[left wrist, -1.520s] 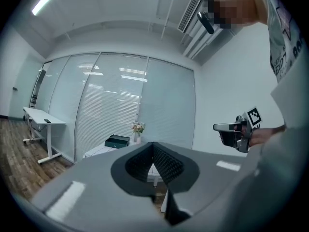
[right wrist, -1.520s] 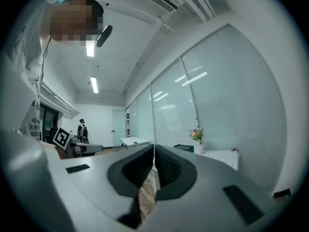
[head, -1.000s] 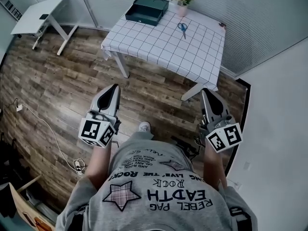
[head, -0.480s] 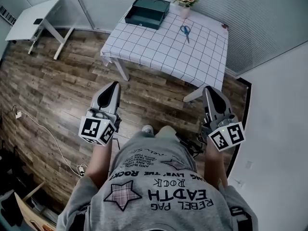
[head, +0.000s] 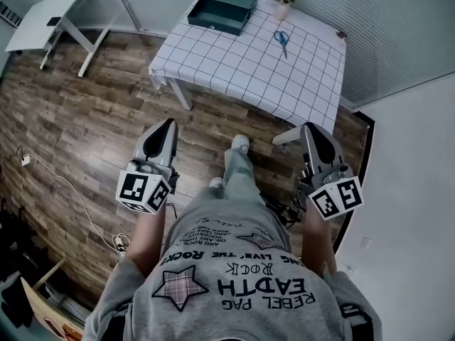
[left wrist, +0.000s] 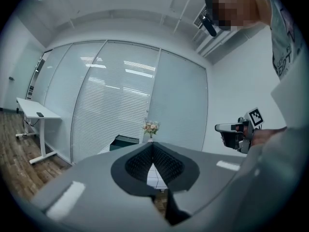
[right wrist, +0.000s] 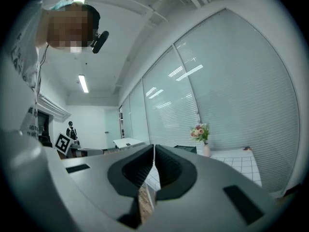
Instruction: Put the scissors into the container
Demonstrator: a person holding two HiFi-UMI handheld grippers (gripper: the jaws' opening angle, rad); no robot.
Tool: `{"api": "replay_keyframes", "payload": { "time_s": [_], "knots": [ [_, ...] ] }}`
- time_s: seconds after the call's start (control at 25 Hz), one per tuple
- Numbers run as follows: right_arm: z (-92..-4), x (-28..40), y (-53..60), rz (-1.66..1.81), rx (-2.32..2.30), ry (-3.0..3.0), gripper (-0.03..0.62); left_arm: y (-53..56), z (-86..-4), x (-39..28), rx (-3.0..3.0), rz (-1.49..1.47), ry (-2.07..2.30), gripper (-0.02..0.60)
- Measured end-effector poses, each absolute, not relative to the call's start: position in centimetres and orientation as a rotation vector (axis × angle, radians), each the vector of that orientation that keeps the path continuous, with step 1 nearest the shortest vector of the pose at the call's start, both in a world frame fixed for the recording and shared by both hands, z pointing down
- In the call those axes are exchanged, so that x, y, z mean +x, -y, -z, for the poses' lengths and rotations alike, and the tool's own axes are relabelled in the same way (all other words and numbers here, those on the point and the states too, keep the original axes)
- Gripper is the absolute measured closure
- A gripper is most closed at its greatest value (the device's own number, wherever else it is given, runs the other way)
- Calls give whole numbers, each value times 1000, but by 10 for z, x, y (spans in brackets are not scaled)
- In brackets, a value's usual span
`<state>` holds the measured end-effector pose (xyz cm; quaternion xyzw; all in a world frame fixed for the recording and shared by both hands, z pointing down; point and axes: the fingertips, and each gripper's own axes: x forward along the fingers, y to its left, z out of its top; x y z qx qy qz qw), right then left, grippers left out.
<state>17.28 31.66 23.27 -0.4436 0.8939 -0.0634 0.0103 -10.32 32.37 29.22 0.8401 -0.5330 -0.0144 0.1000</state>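
- Head view: the checked table [head: 234,62] at 12 o'clock has drawn nearer over the last second, and a shoe [head: 240,144] now steps out ahead, so the person is walking up to it. The blue-handled scissors [head: 282,38] lie flat on the cloth at 1 o'clock, well apart from the open dark green container [head: 224,9] at their 10 o'clock. The left gripper [head: 168,125] and right gripper [head: 310,128] are carried side by side at 9 and 3 o'clock, both well short of the table.
- Left gripper view: its jaws are pressed together with nothing between them. A flower vase [left wrist: 150,127] stands dead ahead at 12 o'clock.
- Right gripper view: the jaws meet here too, and hold nothing. The scissors are probably too small to pick out.
- This is approach only — nothing is grasped yet, and one pair of jaws must open first.
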Motion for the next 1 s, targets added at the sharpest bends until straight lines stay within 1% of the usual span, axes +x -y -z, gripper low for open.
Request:
{"api": "replay_keyframes", "payload": {
  "time_s": [0.24,0.48,1.0],
  "knots": [
    [-230,164,-277,192,-1306,-2819,577,-300,-290,-106,2472,29,1617,572],
    [-223,166,-223,183,-1252,-2836,577,-253,-284,-102,2454,24,1649,572],
    [-213,203,-101,173,-1170,-2841,577,-143,-267,-68,2465,11,1720,572]
  ]
}}
